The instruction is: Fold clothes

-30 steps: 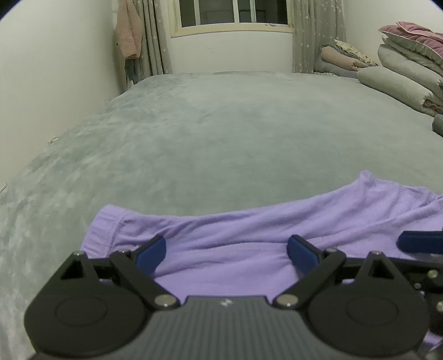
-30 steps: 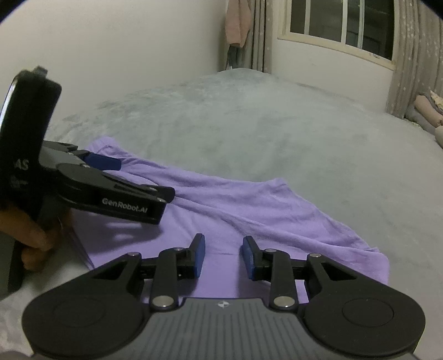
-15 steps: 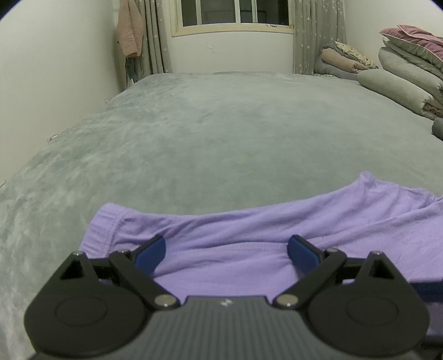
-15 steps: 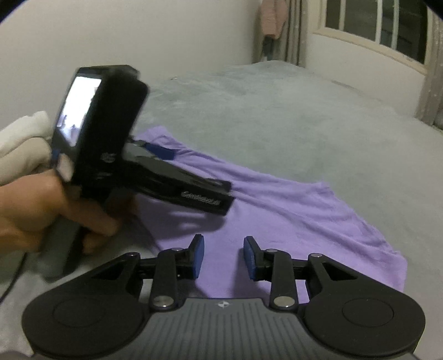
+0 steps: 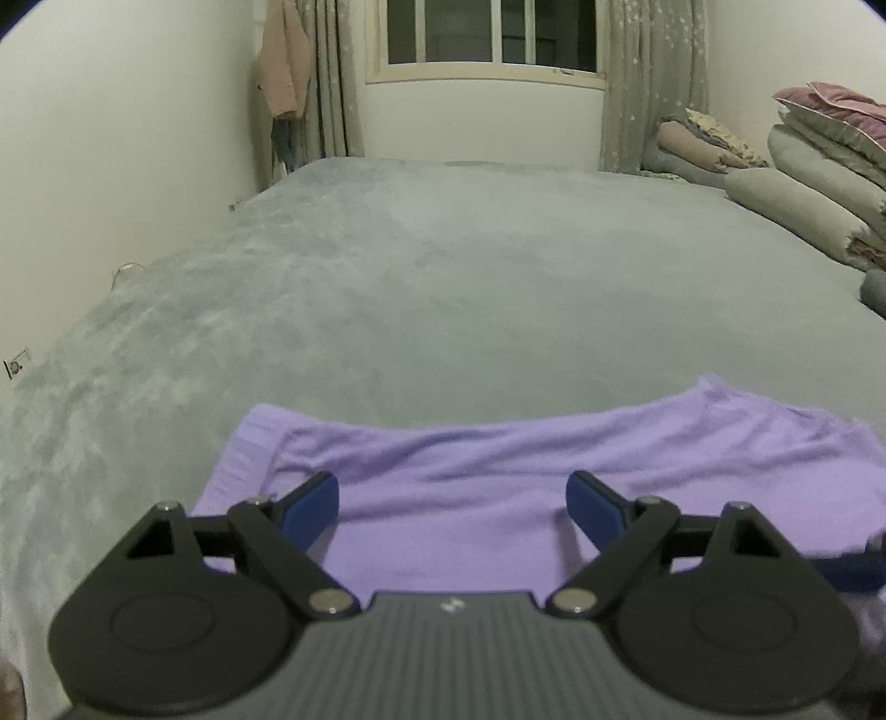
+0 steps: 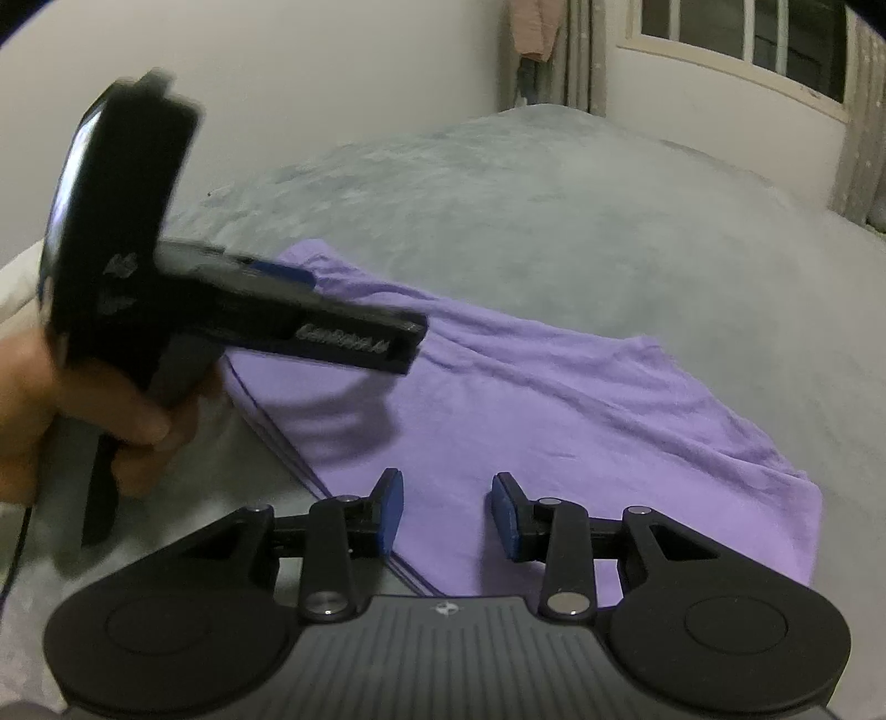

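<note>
2 tongs are in my hands. My left tongs [image 5: 449, 501] are wide apart, and they are closing a little right now. Nothing is pinched in them. Their blue pads [image 5: 310, 507] hang over the purple shirt [image 5: 498, 471], and I cannot tell if they touch it. My right tongs [image 6: 446, 512] have a smaller gap, and they are opening. Nothing is pinched in them either. Purple cloth shows in the gap between their pads [image 6: 390, 509], but the pads do not squeeze it.

In the right view I see my left tongs from the side, blurry, with a hand [image 6: 66, 410] wrapped around the black handle. They sit above the left end of the shirt [image 6: 554, 421] and throw a dark shadow on it.

The shirt lies flat on the grey bed [image 5: 443, 277], close to the near edge. It looks folded, with stacked edges showing along its near side. It has a few soft wrinkles.

Farther away, folded blankets and pillows [image 5: 814, 183] are piled at the right side of the bed. A window [image 5: 487, 33] with curtains [image 5: 653, 83] is at the far wall. A pink garment [image 5: 285, 61] hangs by the left curtain.
</note>
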### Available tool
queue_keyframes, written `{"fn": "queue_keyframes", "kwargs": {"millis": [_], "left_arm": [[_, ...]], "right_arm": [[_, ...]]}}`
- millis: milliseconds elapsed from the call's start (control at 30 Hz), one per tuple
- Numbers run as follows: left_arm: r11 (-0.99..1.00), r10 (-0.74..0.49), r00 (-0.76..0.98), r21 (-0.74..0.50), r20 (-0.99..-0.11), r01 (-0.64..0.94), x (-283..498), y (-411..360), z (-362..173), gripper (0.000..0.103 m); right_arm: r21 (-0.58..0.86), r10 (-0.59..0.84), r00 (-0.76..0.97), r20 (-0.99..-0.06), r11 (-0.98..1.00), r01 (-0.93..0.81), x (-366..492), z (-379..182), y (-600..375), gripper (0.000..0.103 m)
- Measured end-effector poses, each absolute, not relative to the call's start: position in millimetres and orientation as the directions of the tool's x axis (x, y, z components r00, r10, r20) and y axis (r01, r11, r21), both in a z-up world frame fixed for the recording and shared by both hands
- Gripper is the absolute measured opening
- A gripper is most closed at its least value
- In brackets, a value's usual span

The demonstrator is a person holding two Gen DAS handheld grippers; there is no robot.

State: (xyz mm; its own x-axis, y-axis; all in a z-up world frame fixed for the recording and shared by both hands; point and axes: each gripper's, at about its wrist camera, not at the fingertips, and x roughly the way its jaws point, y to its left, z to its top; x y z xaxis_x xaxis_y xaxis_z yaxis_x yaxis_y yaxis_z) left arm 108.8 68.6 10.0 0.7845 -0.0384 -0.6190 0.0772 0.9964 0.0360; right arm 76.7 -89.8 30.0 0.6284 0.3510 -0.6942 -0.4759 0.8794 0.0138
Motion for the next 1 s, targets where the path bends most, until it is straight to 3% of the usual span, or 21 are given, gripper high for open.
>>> {"fn": "queue_keyframes", "kwargs": {"millis": [267, 500, 667, 1000], "left_arm": [[0.995, -0.060, 0.773, 0.022, -0.631, 0.094, 81.6, 69.9, 11.9, 0.089], [0.980, -0.148, 0.795, 0.024, -0.589, 0.200, 50.2, 44.6, 26.1, 0.091], [0.966, -0.102, 0.790, 0.131, -0.604, 0.225, 51.1, 21.1, 5.1, 0.091], [0.972, -0.098, 0.765, 0.103, -0.637, 0.211, 55.7, 23.3, -3.6, 0.095]], "right_arm": [[0.083, 0.294, 0.627, -0.721, 0.936, -0.343, 61.1, 41.8, -137.9, 0.036], [0.245, 0.261, 0.667, -0.698, 0.962, -0.121, 40.0, 59.8, -202.3, 0.042], [0.330, 0.245, 0.659, -0.711, 0.944, 0.005, 40.4, 52.7, -235.8, 0.043], [0.394, 0.294, 0.644, -0.706, 0.919, 0.013, 46.0, 41.9, -235.4, 0.045]]}}
